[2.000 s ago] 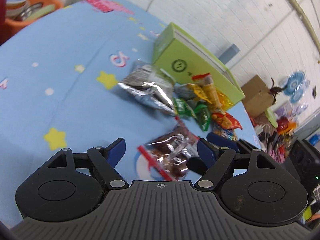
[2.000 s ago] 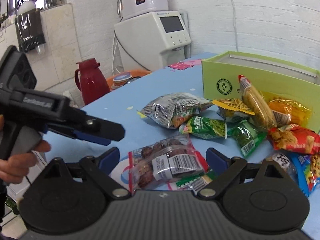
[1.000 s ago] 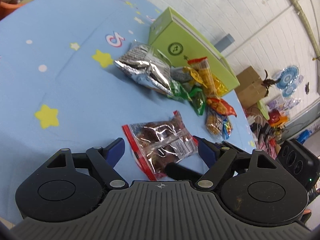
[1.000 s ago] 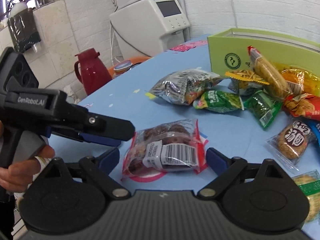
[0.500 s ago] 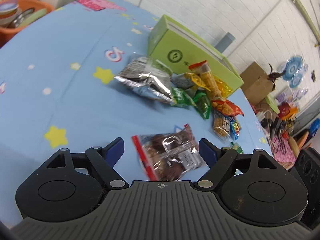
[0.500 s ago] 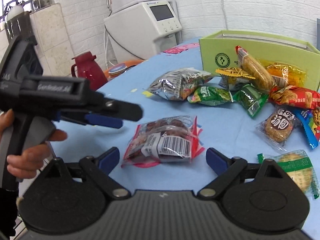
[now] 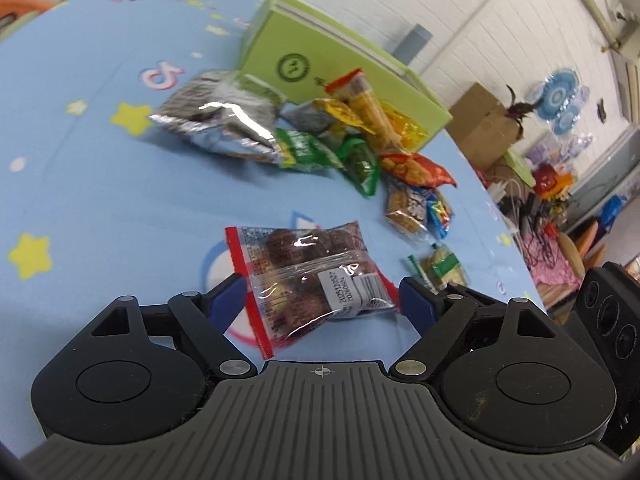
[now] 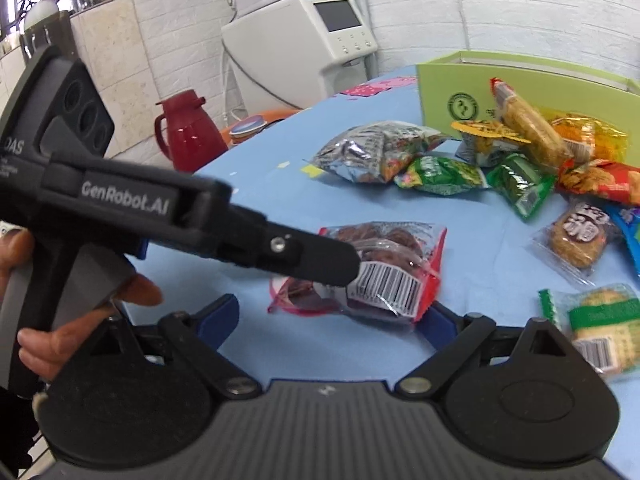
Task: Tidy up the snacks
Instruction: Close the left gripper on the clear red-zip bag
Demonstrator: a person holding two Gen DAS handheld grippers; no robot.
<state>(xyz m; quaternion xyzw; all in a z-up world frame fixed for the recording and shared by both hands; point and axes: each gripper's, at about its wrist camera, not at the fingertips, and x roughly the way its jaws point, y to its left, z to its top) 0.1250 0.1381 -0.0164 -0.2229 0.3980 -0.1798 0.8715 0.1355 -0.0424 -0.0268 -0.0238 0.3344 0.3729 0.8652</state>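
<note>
The blue table [image 7: 80, 184] carried everything: a green box [image 7: 320, 64] at the far side, a heap of packets [image 7: 360, 148] spilling from its front wall, and, well apart from the heap and nearer the person, a clear bag [image 7: 316, 276] of dark round snacks with a red edge and a barcode label.

The step in hand looked like picking that bag up for sorting, probably into the box. It lay flat on the table, gripped by neither tool.

The left gripper [image 7: 320, 300] pointed down at the bag, fingers [image 7: 226, 300] wide apart and one on each side of the bag's near end; no pad pressed on it. In the right wrist view its black finger crossed in front of the bag, and a hand [image 8: 76, 300] wrapped the handle at the left edge.

The right gripper [image 8: 332, 320] hovered, tilted down towards the same bag, its blue fingers [image 8: 218, 318] apart too. The bag's near corner overlapped the right-side finger in that view; whether they touched could not be told.

Next, I judged, one gripper needed to come lower and close across the bag's width; the film was slick and loose, so a pinch near a sealed edge would hold better than one over the lumpy middle. A small cracker pack [image 8: 596, 328] lay just beside the right gripper.
</note>
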